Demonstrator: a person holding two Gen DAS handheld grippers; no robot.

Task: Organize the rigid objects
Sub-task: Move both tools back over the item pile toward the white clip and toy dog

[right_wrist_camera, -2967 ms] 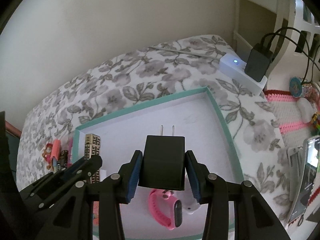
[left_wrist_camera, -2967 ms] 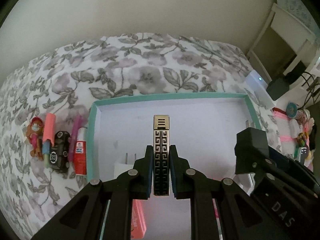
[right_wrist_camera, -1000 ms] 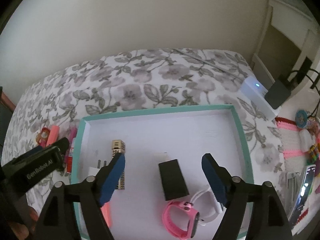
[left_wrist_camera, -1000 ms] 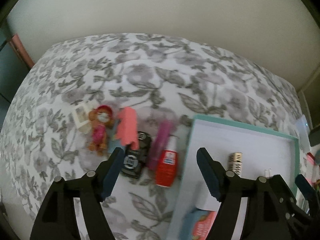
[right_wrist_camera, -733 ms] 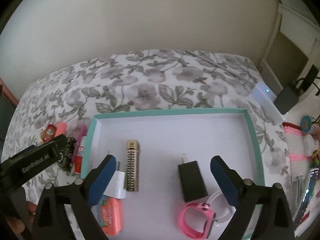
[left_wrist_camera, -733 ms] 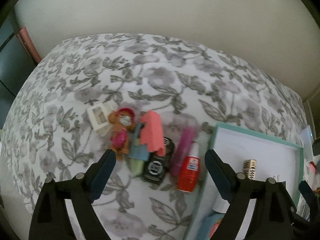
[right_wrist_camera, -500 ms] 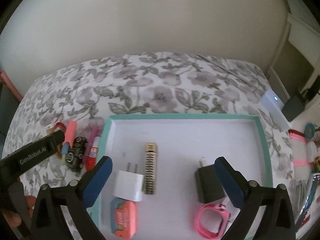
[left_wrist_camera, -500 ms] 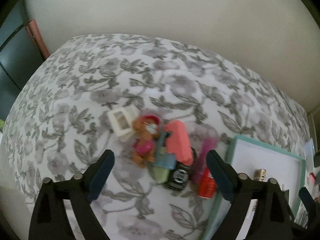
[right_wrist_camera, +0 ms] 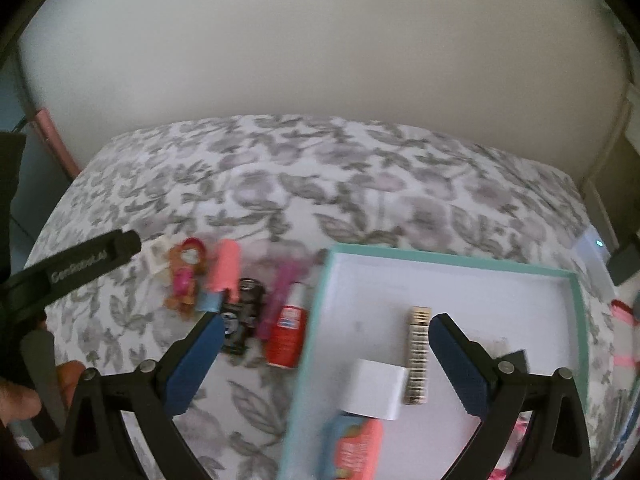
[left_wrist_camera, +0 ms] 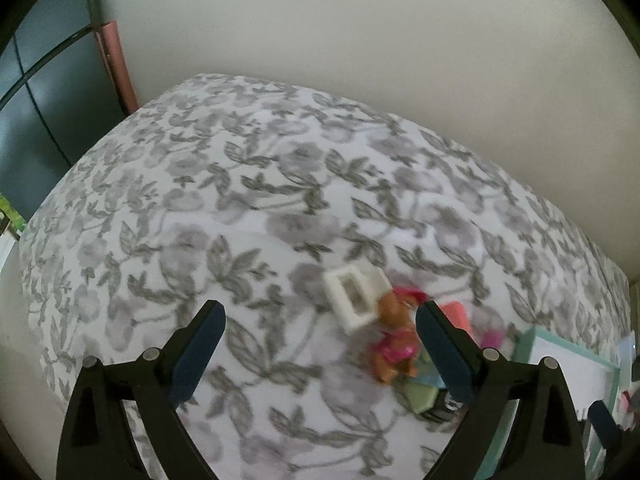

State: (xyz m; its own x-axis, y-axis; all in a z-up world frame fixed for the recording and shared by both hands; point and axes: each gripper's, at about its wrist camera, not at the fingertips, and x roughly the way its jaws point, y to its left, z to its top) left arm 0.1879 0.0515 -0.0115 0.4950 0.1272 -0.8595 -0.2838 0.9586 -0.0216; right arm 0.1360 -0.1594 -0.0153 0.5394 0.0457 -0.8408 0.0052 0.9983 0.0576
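Note:
My left gripper (left_wrist_camera: 320,316) is open and empty over the floral cloth, its right finger beside a small white box (left_wrist_camera: 352,296) and a toy figure (left_wrist_camera: 394,336). My right gripper (right_wrist_camera: 325,324) is open and empty above the left rim of the teal tray (right_wrist_camera: 440,258). In the tray lie a gold patterned lighter (right_wrist_camera: 418,356), a white charger (right_wrist_camera: 376,388), a black charger (right_wrist_camera: 516,360) and a pink box (right_wrist_camera: 352,448). Left of the tray lie a red bottle (right_wrist_camera: 288,332), a purple pen (right_wrist_camera: 280,300), a black toy car (right_wrist_camera: 242,320), a pink block (right_wrist_camera: 226,270) and the toy figure (right_wrist_camera: 186,276).
The floral cloth (left_wrist_camera: 248,208) runs back to a pale wall. A dark cabinet (left_wrist_camera: 40,112) stands at the far left. A white power strip with a lit dot (right_wrist_camera: 596,244) sits right of the tray. A hand (right_wrist_camera: 24,392) holds the left gripper's handle.
The lighter and black charger, held three seconds ago, now lie in the tray. Both grippers have opened wide and swung left, the left one past the loose items.

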